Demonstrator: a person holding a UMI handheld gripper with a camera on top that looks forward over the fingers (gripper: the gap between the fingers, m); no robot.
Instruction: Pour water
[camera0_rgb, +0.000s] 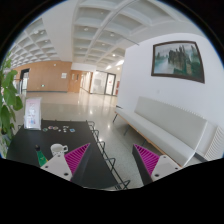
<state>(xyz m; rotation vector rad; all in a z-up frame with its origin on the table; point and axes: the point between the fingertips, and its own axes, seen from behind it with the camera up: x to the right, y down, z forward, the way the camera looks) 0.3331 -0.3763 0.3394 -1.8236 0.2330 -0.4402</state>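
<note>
The gripper is raised above a dark table, its fingers spread and empty. A white cup stands beside the left finger. No pouring vessel is visible; the whole task apparently remains.

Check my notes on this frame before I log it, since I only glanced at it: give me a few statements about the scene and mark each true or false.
1. The gripper holds a cup between its fingers. False: the fingers are apart with nothing between them.
2. A white cup stands on the dark table, near the left finger. True.
3. A framed picture hangs on the wall above a white bench. True.
4. The cup sits on the bench. False: it is on the table.
5. A green plant is beside the table, on the cup's side. True.
</note>
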